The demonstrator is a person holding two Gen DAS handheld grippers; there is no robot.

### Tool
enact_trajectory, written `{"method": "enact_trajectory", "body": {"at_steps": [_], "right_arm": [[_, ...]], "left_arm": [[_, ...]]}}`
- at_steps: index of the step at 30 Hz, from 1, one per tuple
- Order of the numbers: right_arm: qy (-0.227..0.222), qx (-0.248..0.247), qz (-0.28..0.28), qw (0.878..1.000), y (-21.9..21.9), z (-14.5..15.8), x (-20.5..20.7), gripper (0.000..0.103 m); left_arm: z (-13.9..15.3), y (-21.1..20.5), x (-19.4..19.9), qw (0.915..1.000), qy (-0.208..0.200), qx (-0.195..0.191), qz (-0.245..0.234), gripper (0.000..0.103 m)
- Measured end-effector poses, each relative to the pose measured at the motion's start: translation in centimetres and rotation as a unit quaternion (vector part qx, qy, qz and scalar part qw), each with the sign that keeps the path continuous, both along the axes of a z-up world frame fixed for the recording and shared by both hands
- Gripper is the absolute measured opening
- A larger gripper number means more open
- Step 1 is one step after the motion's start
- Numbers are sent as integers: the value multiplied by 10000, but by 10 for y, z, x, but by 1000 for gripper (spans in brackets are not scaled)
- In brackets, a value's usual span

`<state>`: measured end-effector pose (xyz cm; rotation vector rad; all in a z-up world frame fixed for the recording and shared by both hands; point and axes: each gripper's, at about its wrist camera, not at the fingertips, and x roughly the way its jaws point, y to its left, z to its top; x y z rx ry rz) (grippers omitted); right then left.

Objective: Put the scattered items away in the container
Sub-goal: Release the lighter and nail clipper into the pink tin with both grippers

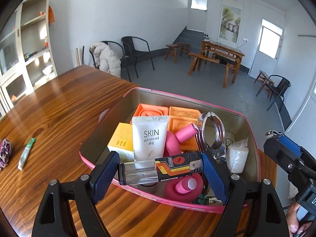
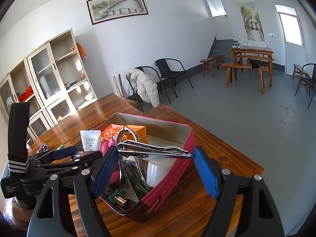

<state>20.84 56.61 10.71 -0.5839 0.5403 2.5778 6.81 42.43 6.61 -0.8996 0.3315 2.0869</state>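
Note:
A pink tin box (image 1: 199, 207) sits on the wooden table (image 1: 59, 102), also in the right wrist view (image 2: 169, 185). It holds a SKIN tube (image 1: 150, 138), orange blocks, pink rolls, a yellow box and a bandage roll (image 1: 237, 156). My left gripper (image 1: 160, 170) is shut on a lighter (image 1: 160, 170) over the box's near rim. My right gripper (image 2: 155, 152) is shut on a metal nail clipper (image 2: 155, 152) above the box. A small green tube (image 1: 26, 153) and a patterned cloth item (image 1: 5, 154) lie on the table at left.
The table's far edge (image 1: 122, 79) drops to a grey floor with black chairs (image 1: 136, 53), wooden benches and a table. A cabinet (image 2: 49, 83) stands at left. The right gripper's body (image 1: 292, 162) shows beside the box in the left wrist view.

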Motion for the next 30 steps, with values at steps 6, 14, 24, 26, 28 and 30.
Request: {"method": "enact_trajectory", "body": {"at_steps": [6,14,24,26,28,30], "right_arm": [[2,-20,37,10000,-1,0,-3,81],[8,10,224,9997,-10,4,-14,81],[38,25,270,9996,-16,9,-20,81],[20,24,268,9996,-16,9,-21,81],[6,16,268,9996,-16,9,-23,81],[1,13,267,9996,-16,9,-24,81]], "left_arm": [[-1,-7,-3,9999,-157,39,27,86],[1,-15,-1,9997,-177,135,-26,86],[6,-23,-8,9981,-383,461,-165,86],[6,-22,-9,9976,-430,507,-199,86],[7,-19,-11,9971,-465,559,-239,86],[7,-18,-11,9966,-477,611,-266,86]]}}
